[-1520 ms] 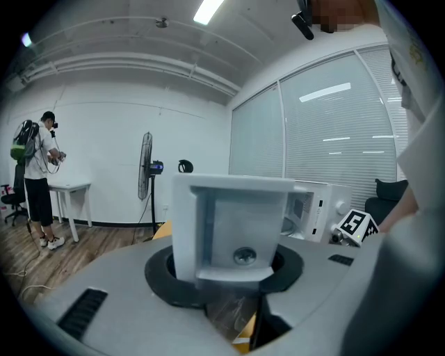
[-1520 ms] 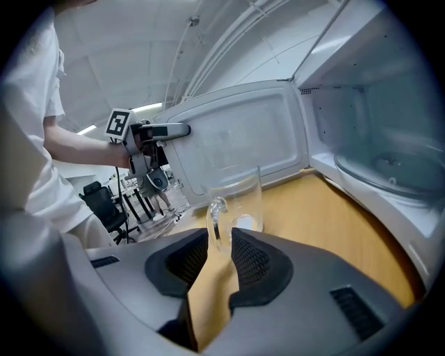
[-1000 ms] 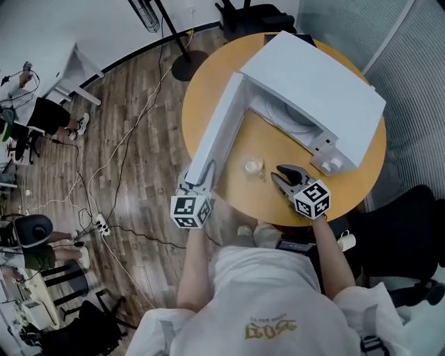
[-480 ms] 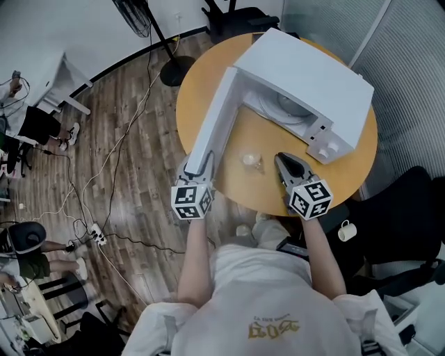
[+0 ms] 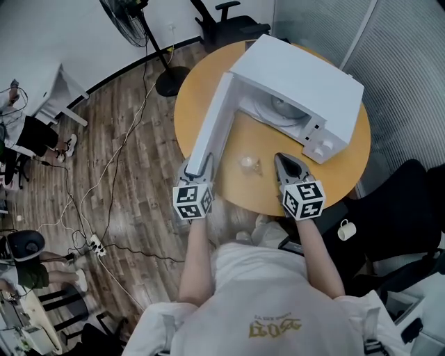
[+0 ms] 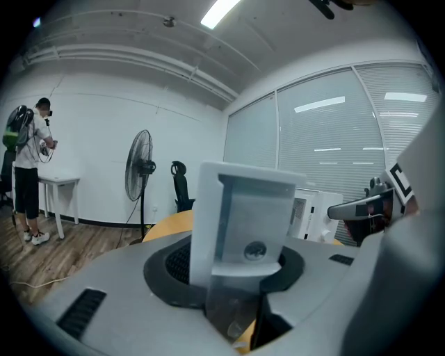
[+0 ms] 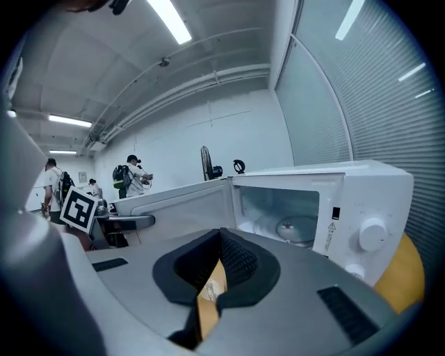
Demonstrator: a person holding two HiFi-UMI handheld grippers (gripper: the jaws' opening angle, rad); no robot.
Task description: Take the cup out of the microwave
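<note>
Tally's in: one microwave (image 5: 299, 80) on one table (image 5: 243, 189)!
In front of the microwave, one cup (image 5: 250, 164) and two grippers, left gripper (image 5: 198, 163), right gripper (image 5: 284, 161); right of it, one mug (image 5: 345, 230); behind, one fan (image 5: 125, 17); two chairs (image 5: 229, 26).

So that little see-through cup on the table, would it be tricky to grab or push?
The cup looks clear, like glass or hard plastic, so probably stiff, slippery, maybe breakable. It's small, so likely light. On the smooth table a push would probably slide it rather than roll it.
</note>
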